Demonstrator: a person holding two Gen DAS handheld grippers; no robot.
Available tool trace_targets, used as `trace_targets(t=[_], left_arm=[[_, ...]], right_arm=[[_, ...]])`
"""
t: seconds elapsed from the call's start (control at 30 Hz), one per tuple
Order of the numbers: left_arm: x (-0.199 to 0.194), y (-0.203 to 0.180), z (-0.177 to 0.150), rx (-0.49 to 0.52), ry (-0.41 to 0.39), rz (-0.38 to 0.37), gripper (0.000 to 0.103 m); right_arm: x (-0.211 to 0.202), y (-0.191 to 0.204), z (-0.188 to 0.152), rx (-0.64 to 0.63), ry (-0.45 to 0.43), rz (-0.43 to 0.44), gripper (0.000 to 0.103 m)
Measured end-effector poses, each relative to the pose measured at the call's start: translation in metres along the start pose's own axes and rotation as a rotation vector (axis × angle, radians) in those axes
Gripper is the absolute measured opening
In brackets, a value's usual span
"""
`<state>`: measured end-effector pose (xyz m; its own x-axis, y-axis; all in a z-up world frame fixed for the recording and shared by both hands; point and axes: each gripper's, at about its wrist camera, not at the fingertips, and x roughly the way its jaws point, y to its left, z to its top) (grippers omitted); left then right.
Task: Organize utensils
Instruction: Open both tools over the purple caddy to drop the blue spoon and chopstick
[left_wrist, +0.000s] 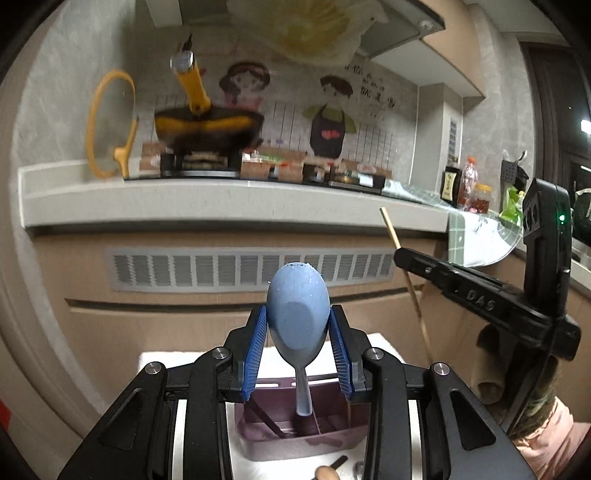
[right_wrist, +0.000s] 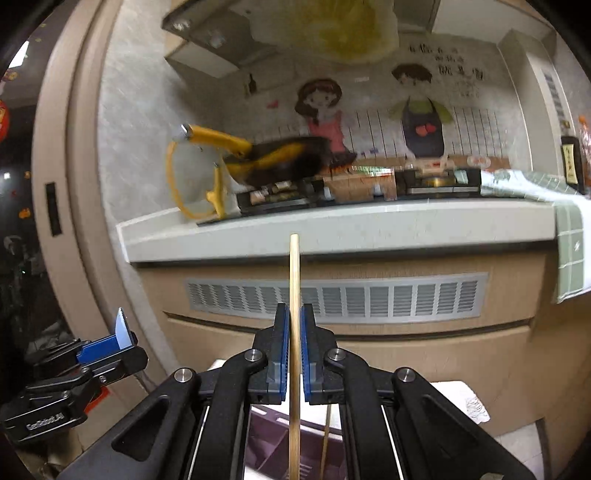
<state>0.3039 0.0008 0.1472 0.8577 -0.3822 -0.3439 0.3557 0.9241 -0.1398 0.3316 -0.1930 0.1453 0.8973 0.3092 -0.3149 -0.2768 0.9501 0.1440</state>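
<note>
A blue rice spoon (left_wrist: 298, 314) stands upright with its handle down in a purple utensil holder (left_wrist: 332, 441). My left gripper (left_wrist: 297, 345) is around the spoon's bowl, its blue pads just beside it with small gaps. My right gripper (right_wrist: 294, 350) is shut on a wooden chopstick (right_wrist: 294, 295), held upright above the holder (right_wrist: 269, 443). A second chopstick (right_wrist: 325, 439) stands in the holder. The right gripper (left_wrist: 480, 295) and its chopstick (left_wrist: 406, 273) also show in the left wrist view, at the right. The left gripper (right_wrist: 110, 343) shows at the left of the right wrist view.
The holder stands on a white table (left_wrist: 166, 362). A wooden-handled utensil (left_wrist: 327, 470) lies in front of it. Behind is a kitchen counter (left_wrist: 221, 199) with a yellow-handled pan (left_wrist: 207, 125), a lid (left_wrist: 110, 125) and bottles (left_wrist: 467, 182).
</note>
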Motion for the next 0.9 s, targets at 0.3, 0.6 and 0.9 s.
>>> trace_targets(t=[0.3, 0.6, 0.9], left_arm=[[0.075, 0.021, -0.033, -0.051, 0.128, -0.013, 0.035], [0.102, 0.020, -0.075, -0.076, 0.237, -0.039, 0.036], [0.066, 0.016, -0.085, -0.064, 0.242, -0.023, 0.047]], right_arm=[[0.056, -0.015, -0.035, 0.002, 0.042, -0.037, 0.005], [0.075, -0.022, -0.085, -0.020, 0.153, -0.044, 0.005], [0.022, -0.027, -0.114, -0.048, 0.219, -0.084, 0.016]])
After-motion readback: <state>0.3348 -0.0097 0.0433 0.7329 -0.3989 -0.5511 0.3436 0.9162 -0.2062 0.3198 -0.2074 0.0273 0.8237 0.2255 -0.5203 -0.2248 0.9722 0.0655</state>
